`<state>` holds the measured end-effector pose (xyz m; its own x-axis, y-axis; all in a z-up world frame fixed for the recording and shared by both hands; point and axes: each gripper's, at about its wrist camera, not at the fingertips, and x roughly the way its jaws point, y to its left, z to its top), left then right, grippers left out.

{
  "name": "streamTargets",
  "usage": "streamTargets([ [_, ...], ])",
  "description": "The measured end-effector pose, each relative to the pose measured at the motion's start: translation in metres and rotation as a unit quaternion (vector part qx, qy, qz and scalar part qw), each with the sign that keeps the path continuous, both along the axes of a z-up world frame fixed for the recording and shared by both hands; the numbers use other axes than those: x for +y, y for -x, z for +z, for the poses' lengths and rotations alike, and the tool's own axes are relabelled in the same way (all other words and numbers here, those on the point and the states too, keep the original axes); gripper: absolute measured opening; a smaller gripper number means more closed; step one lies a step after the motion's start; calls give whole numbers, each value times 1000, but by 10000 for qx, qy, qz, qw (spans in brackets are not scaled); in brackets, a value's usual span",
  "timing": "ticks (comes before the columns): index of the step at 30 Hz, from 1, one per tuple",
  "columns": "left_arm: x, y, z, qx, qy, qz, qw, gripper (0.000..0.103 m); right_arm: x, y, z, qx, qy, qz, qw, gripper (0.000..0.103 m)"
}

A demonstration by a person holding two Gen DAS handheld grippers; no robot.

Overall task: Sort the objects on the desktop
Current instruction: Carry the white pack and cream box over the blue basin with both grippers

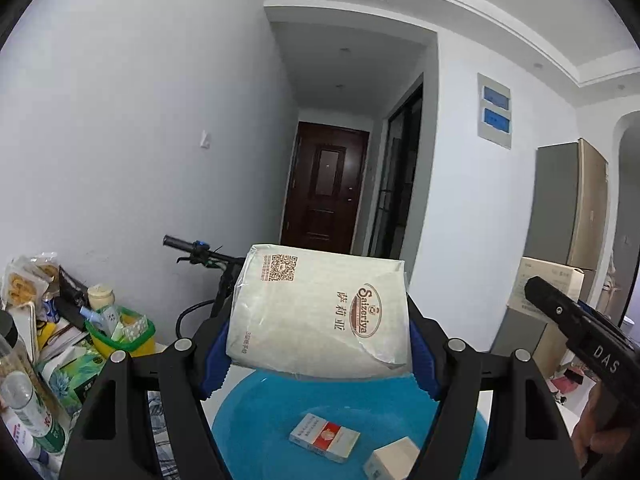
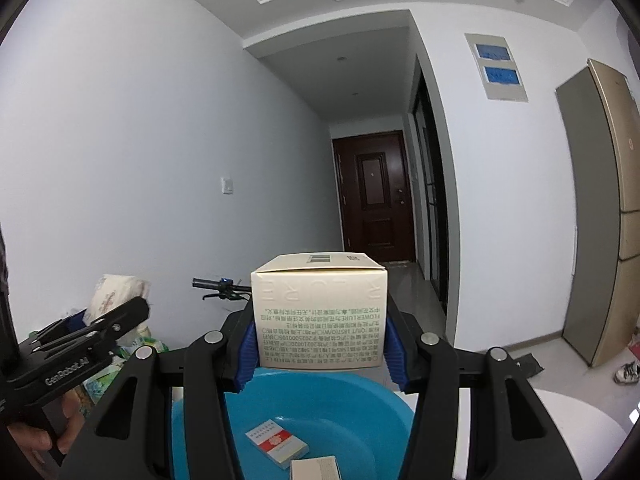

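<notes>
My left gripper (image 1: 320,360) is shut on a white napkin pack (image 1: 320,312) printed "Saizeriya" and holds it above a blue plastic basin (image 1: 260,412). My right gripper (image 2: 320,350) is shut on a cream cardboard box (image 2: 320,316) and holds it above the same basin (image 2: 360,412). In the basin lie a cigarette pack (image 1: 324,440) and a small cream box (image 1: 392,460); both also show in the right wrist view, the cigarette pack (image 2: 278,444) and the small box (image 2: 314,469). The right gripper's body (image 1: 580,332) shows at the right edge of the left wrist view.
At the left stand a green basket (image 1: 120,332) with small items, a tissue box (image 1: 68,372), bottles (image 1: 24,404) and snack bags (image 1: 28,280). A scooter handlebar (image 1: 192,250) rises behind the basin. The white table (image 2: 560,424) extends right. A fridge (image 2: 596,208) stands at the right.
</notes>
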<state>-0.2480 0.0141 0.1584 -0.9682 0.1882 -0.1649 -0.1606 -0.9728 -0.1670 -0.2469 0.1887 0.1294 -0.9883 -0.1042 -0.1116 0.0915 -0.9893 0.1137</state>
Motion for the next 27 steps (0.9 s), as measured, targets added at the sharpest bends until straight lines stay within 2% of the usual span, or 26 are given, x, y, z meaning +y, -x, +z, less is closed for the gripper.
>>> streamTargets([
  [10, 6, 31, -18, -698, 230, -110, 9972, 76, 4, 13, -8, -278, 4, 25, 9996, 50],
  [14, 13, 44, -27, -1197, 432, -104, 9918, 76, 8, 20, -9, -478, 130, 144, 9987, 50],
  [17, 21, 57, -40, -1658, 660, -149, 9838, 76, 7, 23, -12, -631, 42, 105, 9979, 50],
  [22, 34, 72, -60, -2195, 955, -345, 9703, 76, 7, 35, -16, -1007, 2, 135, 9948, 50],
  [26, 48, 83, -81, -2749, 1273, -603, 9511, 76, 11, 45, -18, -1238, -22, 102, 9923, 50],
  [27, 51, 84, -84, -2809, 1316, -620, 9486, 76, 12, 47, -19, -1294, -23, 100, 9915, 50],
])
